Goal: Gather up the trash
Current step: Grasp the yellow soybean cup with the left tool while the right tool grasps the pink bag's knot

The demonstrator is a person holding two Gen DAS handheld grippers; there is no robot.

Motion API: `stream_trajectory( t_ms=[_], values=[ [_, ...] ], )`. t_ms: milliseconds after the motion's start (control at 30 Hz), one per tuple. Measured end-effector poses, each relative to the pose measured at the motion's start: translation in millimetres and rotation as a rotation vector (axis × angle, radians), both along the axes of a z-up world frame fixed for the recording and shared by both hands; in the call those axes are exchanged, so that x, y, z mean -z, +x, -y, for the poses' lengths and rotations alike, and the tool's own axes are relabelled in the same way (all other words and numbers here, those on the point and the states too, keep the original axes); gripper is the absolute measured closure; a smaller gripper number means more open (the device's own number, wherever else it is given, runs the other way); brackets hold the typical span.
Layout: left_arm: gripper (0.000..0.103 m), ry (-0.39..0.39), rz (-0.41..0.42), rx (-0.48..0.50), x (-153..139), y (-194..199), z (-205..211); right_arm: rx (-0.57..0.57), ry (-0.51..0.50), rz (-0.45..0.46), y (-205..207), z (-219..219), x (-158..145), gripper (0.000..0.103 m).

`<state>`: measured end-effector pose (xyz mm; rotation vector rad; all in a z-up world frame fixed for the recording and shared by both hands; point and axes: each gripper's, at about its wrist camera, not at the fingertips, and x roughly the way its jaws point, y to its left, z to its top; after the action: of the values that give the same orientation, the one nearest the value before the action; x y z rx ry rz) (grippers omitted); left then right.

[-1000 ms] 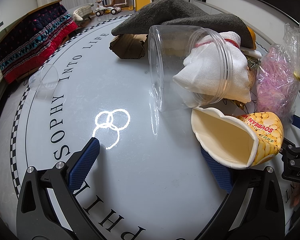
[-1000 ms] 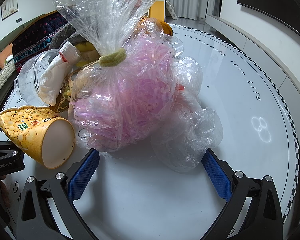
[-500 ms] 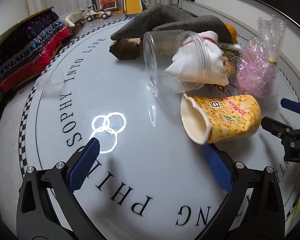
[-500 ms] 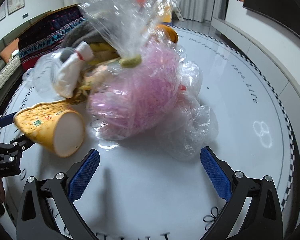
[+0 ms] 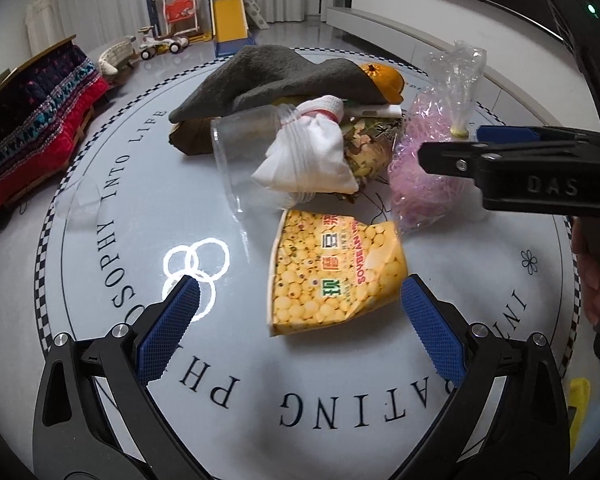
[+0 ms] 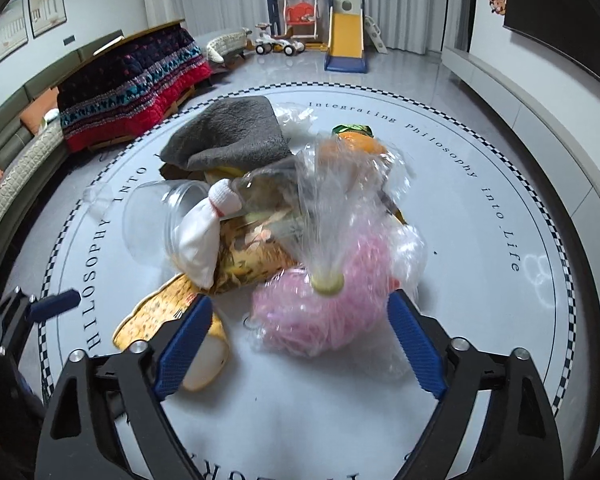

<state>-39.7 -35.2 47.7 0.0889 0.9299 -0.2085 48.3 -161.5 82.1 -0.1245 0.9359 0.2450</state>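
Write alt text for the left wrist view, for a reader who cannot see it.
The open left gripper hovers over a round white table with a yellow soybean-print cup lying on its side between its blue fingers. Behind the cup lie a clear plastic jar, white cloth bundle, pink-filled plastic bag and grey cloth; the right gripper reaches in from the right.

Yellow corn-printed cup (image 5: 336,270), pink-filled clear bag (image 6: 324,312), grey cloth (image 5: 276,76), blue fingers (image 5: 168,332)

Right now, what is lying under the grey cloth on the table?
Under the grey cloth a brown paper item and an orange object stick out. Something yellow shows at its edge. Anything deeper is covered.
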Motion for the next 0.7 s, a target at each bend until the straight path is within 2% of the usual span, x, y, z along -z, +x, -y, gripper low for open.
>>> stream_trajectory(
  t_ms=[100, 167, 200, 233, 333, 400, 467, 500, 600, 700],
  values=[
    [0.005, -0.009, -0.040, 0.015, 9.7, 10.5, 13.6, 0.002, -0.056, -0.015, 11.7, -6.6, 4.9, 0.032],
    [0.005, -0.022, -0.070, 0.016, 16.9, 17.9, 18.6, 0.004, -0.090, -0.021, 13.6, -5.8, 9.0, 0.049],
    [0.005, -0.028, -0.081, 0.015, 19.5, 19.8, 19.1, 0.001, -0.085, -0.030, 14.2, -4.1, 9.9, 0.053],
    [0.005, -0.035, -0.097, 0.012, 23.4, 23.2, 20.1, 0.000, -0.068, -0.040, 14.3, -0.4, 9.9, 0.062],
    [0.005, -0.058, -0.126, 0.008, 31.5, 29.7, 21.5, 0.005, -0.021, -0.046, 10.9, 8.9, 7.5, 0.070],
    [0.006, -0.098, -0.138, 0.009, 34.6, 31.5, 18.3, 0.007, 0.006, -0.042, 5.5, 14.7, 3.1, 0.072],
    [0.014, -0.151, -0.145, 0.003, 35.3, 31.4, 12.3, 0.008, 0.012, -0.032, 1.6, 18.1, -2.7, 0.073],
    [0.021, -0.151, -0.137, -0.004, 34.0, 31.1, 9.2, 0.008, 0.010, -0.025, -1.6, 19.2, -5.7, 0.073],
    [0.021, -0.219, -0.141, 0.005, 30.0, 27.9, -0.5, 0.011, 0.008, -0.004, -11.5, 23.3, -15.3, 0.074],
    [0.021, -0.219, -0.118, 0.008, 21.5, 17.9, -7.2, 0.007, 0.017, 0.009, -19.4, 24.5, -27.1, 0.074]
  ],
)
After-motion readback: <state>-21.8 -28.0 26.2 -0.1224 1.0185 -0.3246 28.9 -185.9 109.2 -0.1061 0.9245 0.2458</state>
